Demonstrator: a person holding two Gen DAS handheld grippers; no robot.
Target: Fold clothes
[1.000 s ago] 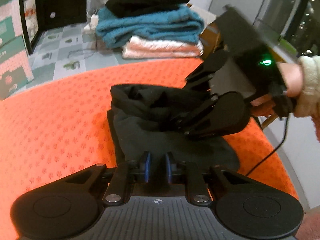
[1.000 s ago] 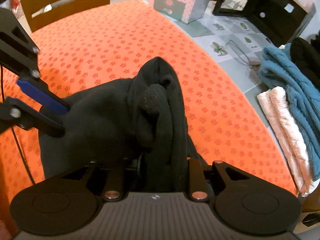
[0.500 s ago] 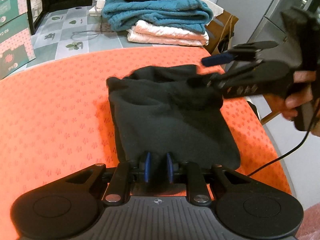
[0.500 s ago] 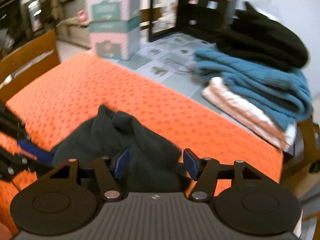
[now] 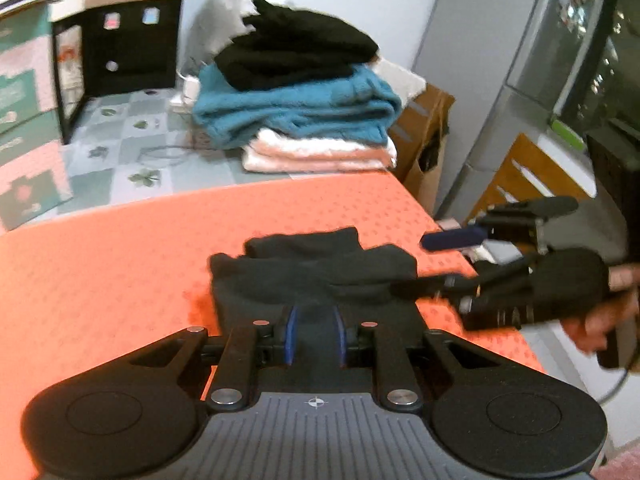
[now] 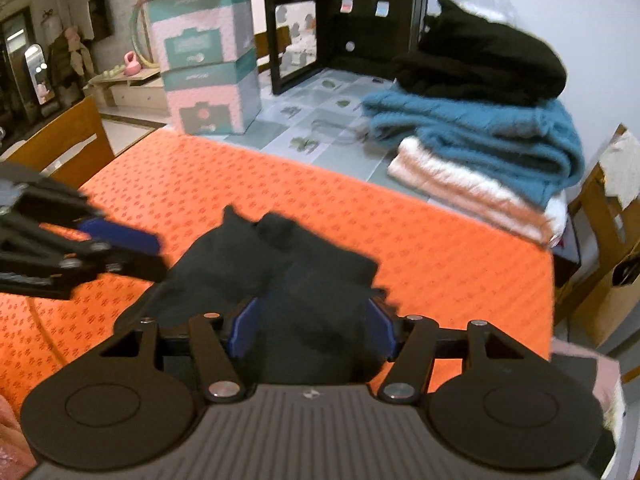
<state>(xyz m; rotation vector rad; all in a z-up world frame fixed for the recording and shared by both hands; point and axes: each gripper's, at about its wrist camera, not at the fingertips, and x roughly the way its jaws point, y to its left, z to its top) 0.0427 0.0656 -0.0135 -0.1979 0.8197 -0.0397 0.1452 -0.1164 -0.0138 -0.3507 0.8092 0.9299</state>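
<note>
A black garment [image 5: 316, 276] lies folded in a compact bundle on the orange patterned tablecloth [image 5: 120, 248]; it also shows in the right wrist view [image 6: 276, 264]. My left gripper [image 5: 314, 334] sits at its near edge, jaws a little apart around a fold of the cloth. My right gripper [image 6: 312, 328] is open, its blue pads [image 6: 240, 330] wide apart with the garment between them but not pinched. From the left wrist view the right gripper [image 5: 444, 256] stands at the garment's right side.
A stack of folded clothes, black on teal on pink [image 5: 312, 112], lies beyond the table's far edge, also in the right wrist view [image 6: 480, 120]. Cardboard boxes [image 6: 208, 56], a black cabinet [image 6: 344, 36] and a wooden chair [image 6: 64, 144] stand around. The table's right edge [image 5: 480, 280] is close.
The right gripper let go of the raised black cloth and opened wide; the garment dropped into a flatter fold. The left gripper's jaws have parted slightly, staying at the near edge.
</note>
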